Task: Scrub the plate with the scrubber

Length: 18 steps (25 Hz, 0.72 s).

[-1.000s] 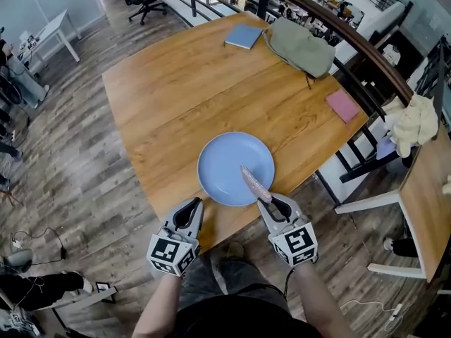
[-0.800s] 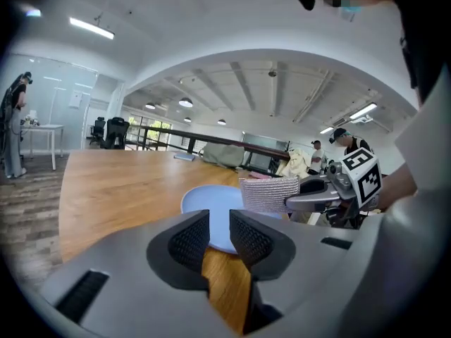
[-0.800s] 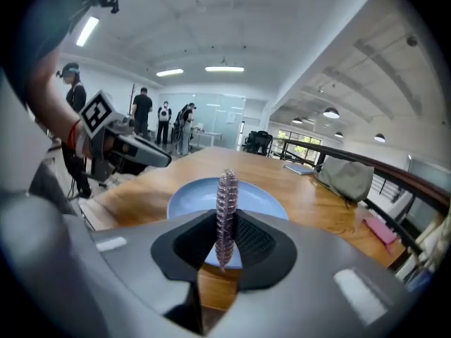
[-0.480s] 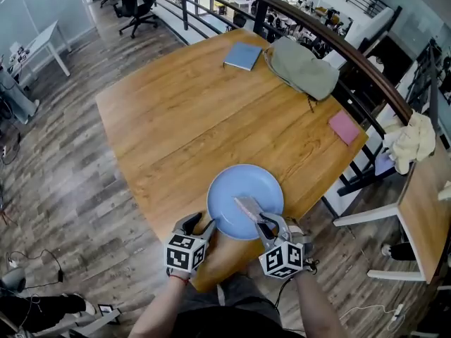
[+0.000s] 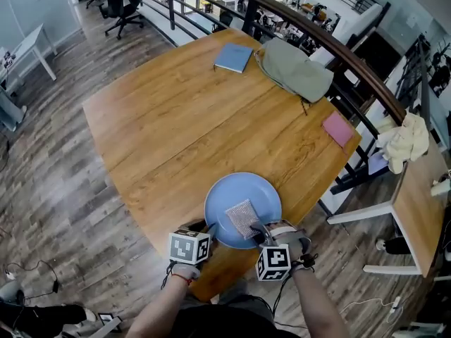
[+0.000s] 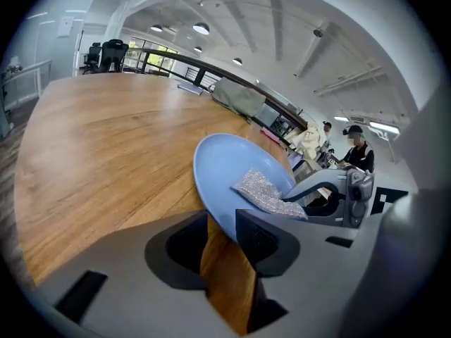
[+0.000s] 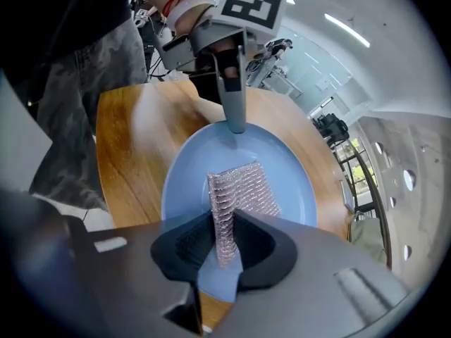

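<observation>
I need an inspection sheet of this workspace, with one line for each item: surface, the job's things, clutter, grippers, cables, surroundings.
Surface: wooden table.
Job's things: blue plate by the table's near edge; scrubber laid on it.
Clutter: blue notebook, olive bag and pink flat item at the far side.
Grippers: left gripper has its jaws apart around the plate's rim and they have just been closing; right gripper is shut on the scrubber.
Cables: floor cable at the right.
Surroundings: railing, office chair, second table.

A blue notebook (image 5: 233, 58), olive bag (image 5: 296, 69) and pink pad (image 5: 337, 129) are lying on the table (image 5: 162, 118), far beyond the left gripper (image 6: 222, 224).
</observation>
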Each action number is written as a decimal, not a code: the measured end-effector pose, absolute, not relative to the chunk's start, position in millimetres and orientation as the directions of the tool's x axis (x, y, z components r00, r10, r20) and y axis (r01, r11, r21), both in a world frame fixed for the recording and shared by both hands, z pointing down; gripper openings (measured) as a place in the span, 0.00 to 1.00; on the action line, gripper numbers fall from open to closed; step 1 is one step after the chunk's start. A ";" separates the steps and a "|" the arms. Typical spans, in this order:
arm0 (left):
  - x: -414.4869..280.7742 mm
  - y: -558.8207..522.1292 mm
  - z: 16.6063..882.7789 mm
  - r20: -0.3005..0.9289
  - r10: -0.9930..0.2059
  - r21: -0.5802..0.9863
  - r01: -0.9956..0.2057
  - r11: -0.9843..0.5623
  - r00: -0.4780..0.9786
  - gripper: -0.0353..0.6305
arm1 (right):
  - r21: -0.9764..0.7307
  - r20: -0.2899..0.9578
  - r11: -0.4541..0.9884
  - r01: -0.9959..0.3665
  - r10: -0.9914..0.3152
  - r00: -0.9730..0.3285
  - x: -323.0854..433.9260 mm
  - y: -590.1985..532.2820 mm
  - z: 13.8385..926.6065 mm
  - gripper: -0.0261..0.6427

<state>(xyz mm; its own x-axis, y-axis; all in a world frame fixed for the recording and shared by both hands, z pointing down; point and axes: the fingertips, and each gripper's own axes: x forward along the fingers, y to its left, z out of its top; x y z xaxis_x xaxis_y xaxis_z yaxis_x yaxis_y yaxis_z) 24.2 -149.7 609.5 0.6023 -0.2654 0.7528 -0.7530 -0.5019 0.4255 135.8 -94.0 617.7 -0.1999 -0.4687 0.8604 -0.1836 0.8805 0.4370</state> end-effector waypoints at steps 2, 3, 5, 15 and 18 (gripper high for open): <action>25.4 -150.4 609.1 0.749 -0.247 0.441 -0.741 -0.506 0.614 0.23 | 0.410 0.879 0.898 -0.160 -0.436 -0.194 132.8 -91.7 619.1 0.16; 25.2 -150.6 609.1 0.742 -0.237 0.456 -0.731 -0.507 0.627 0.23 | 0.395 0.887 0.907 -0.147 -0.418 -0.198 129.5 -90.3 618.7 0.16; 24.9 -150.1 608.9 0.732 -0.217 0.476 -0.714 -0.514 0.645 0.23 | 0.372 0.900 0.923 -0.102 -0.385 -0.206 122.1 -87.1 618.1 0.16; 25.1 -149.4 606.3 0.748 -0.165 0.448 -0.672 -0.589 0.643 0.23 | 0.394 0.911 0.908 0.140 -0.367 -0.187 95.2 -107.0 620.6 0.17; 23.0 -147.8 606.6 0.754 -0.159 0.444 -0.674 -0.591 0.637 0.23 | 0.414 0.907 0.893 0.180 -0.387 -0.164 95.4 -122.0 621.4 0.17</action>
